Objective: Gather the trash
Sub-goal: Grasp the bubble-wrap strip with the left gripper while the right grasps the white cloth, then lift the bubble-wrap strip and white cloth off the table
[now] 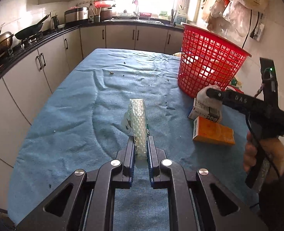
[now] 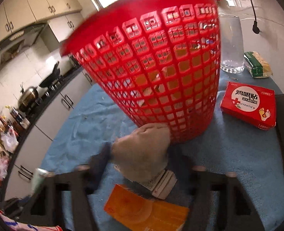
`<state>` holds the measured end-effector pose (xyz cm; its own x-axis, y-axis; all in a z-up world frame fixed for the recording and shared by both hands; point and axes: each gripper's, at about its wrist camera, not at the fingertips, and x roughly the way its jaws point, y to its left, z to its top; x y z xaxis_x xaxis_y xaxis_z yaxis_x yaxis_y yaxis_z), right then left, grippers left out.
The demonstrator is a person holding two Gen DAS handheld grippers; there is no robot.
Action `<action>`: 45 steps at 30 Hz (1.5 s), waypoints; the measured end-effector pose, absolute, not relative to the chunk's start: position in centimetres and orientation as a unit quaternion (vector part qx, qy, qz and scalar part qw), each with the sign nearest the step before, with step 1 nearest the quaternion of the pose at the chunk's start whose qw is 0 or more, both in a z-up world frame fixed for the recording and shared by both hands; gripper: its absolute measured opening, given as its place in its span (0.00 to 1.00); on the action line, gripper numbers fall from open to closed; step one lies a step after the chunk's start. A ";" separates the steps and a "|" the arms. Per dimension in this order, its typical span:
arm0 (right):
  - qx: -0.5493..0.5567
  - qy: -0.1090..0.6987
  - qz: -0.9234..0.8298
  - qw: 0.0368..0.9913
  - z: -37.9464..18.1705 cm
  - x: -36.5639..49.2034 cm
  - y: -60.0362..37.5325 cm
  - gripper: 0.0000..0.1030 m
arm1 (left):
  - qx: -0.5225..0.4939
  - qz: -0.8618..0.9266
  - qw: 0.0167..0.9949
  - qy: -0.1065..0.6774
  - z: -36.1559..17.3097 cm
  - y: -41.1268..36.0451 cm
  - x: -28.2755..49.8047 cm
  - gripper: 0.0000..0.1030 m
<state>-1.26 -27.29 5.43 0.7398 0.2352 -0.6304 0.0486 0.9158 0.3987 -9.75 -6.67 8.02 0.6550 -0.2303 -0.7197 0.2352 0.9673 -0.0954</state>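
Two pieces of trash are seen at the jaws. A bubble-wrap strip (image 1: pixel 139 127) is clamped upright between the nearly closed jaws of the left gripper (image 1: pixel 141 150), standing out ahead of them above the blue cloth (image 1: pixel 74 115). A crumpled white wad (image 2: pixel 142 150) sits between the fingers of the right gripper (image 2: pixel 140 165), whose jaws are about half open; the view is blurred, so whether the pads press on the wad cannot be told. The wad is touched on its far side by the foot of the red basket (image 2: pixel 161 67), which stands just ahead of the right jaws, with scraps visible through its mesh. Beneath the wad a white box (image 2: pixel 163 184) is seen, and nearer the right jaws an orange box (image 2: pixel 145 209) lies flat on the cloth. To the right of the basket a red box (image 2: pixel 248 104) lies, with a clear glass (image 2: pixel 231 46) and a green packet (image 2: pixel 257 65) beyond it. From the left view, the right gripper is seen held by a hand (image 1: pixel 261 154) right of the left jaws.
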 end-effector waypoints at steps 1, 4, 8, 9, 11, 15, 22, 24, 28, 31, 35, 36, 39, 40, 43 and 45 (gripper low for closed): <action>0.197 0.358 0.051 0.911 5.4 -1.3 -27.2 0.43 | 0.001 -0.126 0.910 0.395 8.0 -6.6 -9.7 0.11; 0.202 0.351 0.056 0.912 5.7 -2.0 -27.4 0.34 | -0.008 -0.124 0.910 0.395 8.1 -6.2 -10.0 0.11; 0.197 0.332 0.052 0.921 6.9 -4.5 -27.9 0.32 | -0.004 -0.115 0.913 0.390 8.3 -5.9 -10.7 0.11; 0.199 0.328 0.052 0.922 7.2 -5.2 -28.1 0.32 | -0.001 -0.111 0.915 0.388 8.3 -5.9 -10.9 0.11; 0.207 0.321 0.051 0.923 7.6 -6.9 -28.5 0.32 | 0.005 -0.102 0.918 0.383 8.4 -5.9 -11.3 0.11; 0.231 0.314 0.057 0.919 8.4 -10.0 -28.6 0.32 | 0.017 -0.085 0.924 0.374 8.5 -6.0 -12.1 0.11; 0.205 0.308 0.043 0.928 8.6 -15.9 -27.3 0.32 | 0.025 -0.081 0.926 0.368 9.0 -6.2 -13.7 0.11; 0.187 0.300 0.031 0.935 8.8 -17.4 -26.8 0.32 | 0.029 -0.078 0.928 0.364 9.1 -6.2 -14.1 0.11; 0.175 0.289 0.011 0.941 9.1 -20.3 -26.4 0.32 | 0.036 -0.081 0.929 0.358 9.4 -6.6 -15.4 0.11; 0.172 0.285 0.000 0.943 9.2 -21.8 -26.6 0.32 | 0.040 -0.087 0.931 0.353 9.8 -7.0 -16.2 0.11; 0.167 0.282 -0.001 0.945 9.6 -23.4 -26.2 0.32 | 0.049 -0.086 0.934 0.344 10.1 -7.2 -17.5 0.11; 0.166 0.281 -0.002 0.945 9.7 -23.9 -26.0 0.32 | 0.051 -0.085 0.934 0.342 10.2 -7.2 -17.8 0.11; 0.166 0.278 0.000 0.946 9.8 -24.9 -25.6 0.32 | 0.059 -0.079 0.937 0.336 10.4 -7.2 -18.6 0.11; 0.166 0.277 0.002 0.946 9.9 -25.0 -25.4 0.32 | 0.062 -0.077 0.937 0.334 10.5 -7.1 -18.8 0.11; 0.161 0.278 0.005 0.947 9.9 -25.7 -24.7 0.32 | 0.062 -0.077 0.938 0.333 10.6 -7.0 -19.3 0.11; 0.160 0.278 0.008 0.947 9.9 -25.9 -24.3 0.32 | 0.061 -0.077 0.938 0.332 10.7 -7.0 -19.5 0.11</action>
